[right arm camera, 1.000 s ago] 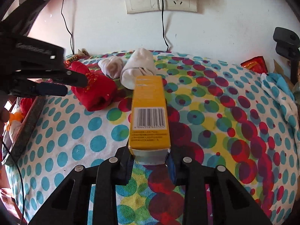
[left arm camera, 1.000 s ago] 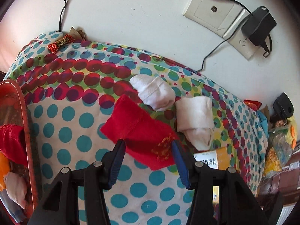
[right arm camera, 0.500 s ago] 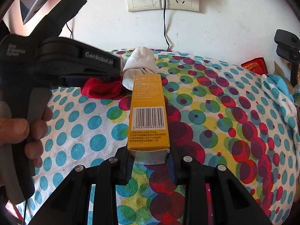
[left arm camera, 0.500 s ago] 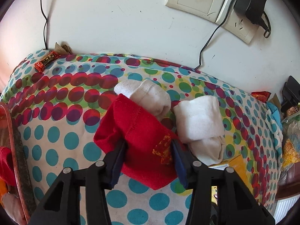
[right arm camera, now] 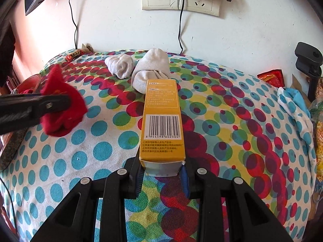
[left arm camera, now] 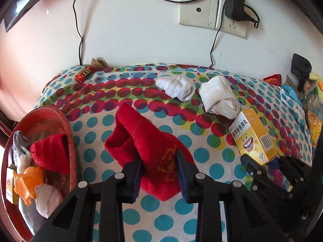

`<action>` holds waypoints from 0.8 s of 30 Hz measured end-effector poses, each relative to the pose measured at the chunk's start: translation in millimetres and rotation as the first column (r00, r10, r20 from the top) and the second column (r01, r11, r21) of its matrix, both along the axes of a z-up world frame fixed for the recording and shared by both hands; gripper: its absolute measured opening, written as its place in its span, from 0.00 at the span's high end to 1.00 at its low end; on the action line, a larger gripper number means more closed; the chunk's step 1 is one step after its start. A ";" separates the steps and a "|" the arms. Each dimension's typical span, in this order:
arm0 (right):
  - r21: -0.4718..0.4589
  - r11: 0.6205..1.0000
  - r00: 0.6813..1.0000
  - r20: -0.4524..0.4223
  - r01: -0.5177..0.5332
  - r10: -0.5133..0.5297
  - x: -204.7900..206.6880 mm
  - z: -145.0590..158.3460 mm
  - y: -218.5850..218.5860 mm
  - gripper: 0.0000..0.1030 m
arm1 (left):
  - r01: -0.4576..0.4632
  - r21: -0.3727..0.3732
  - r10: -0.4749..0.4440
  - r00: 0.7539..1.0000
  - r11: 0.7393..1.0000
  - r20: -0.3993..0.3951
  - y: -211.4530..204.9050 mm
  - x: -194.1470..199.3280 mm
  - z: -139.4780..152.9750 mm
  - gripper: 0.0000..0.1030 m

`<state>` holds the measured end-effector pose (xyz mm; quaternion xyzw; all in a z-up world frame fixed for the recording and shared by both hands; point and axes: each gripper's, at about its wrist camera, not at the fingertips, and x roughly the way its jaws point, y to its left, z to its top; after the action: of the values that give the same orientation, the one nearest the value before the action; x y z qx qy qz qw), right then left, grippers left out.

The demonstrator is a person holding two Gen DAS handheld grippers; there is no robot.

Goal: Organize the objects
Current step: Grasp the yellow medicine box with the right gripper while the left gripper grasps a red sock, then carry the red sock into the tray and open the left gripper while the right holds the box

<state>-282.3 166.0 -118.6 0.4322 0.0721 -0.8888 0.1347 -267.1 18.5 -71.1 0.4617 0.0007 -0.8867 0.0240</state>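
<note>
Closing on the folded red fabric sock (left arm camera: 145, 147), the left gripper (left arm camera: 159, 173) has the cloth pinched between its jaws, lifted off the polka-dot tablecloth (left arm camera: 97, 125). A round red tray (left arm camera: 69, 133) holding other small items lies just to its left, nearer this hand. The yellow cardboard box (right arm camera: 162, 121) is clamped lengthwise in the narrowly set right gripper (right arm camera: 162, 178), pointing away toward the wall.

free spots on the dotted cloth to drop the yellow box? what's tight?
Widest bare patch: near side of the dotted cloth, right of the yellow box. Another lies between the box and the red sock, toward the camera. The back strip is also bare between the candy and the white socks. Crowded: around the white socks, the full red tray, and the cluttered right edge.
</note>
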 end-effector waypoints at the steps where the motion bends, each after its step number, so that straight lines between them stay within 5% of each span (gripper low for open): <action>1: 0.002 1.000 1.000 -0.001 0.000 0.000 0.0 -0.7 -0.2 0.72 | 0.004 -0.008 -0.004 1.000 1.000 -0.008 -0.8 8.3 2.8 0.70; 11: 0.006 1.000 1.000 -0.004 -0.003 0.003 0.8 -2.9 0.2 0.72 | 0.022 -0.058 -0.025 0.998 0.998 -0.052 -5.7 66.0 20.9 0.70; 24: 0.014 1.000 1.000 -0.007 -0.004 0.004 0.4 -3.1 0.2 0.72 | -0.044 -0.084 0.038 0.997 0.995 -0.072 -44.8 92.7 34.2 0.70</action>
<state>-281.9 166.3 -121.7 0.4298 0.0797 -0.8895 0.1332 -174.4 -26.4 -37.0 0.4288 -0.0270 -0.9009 0.0618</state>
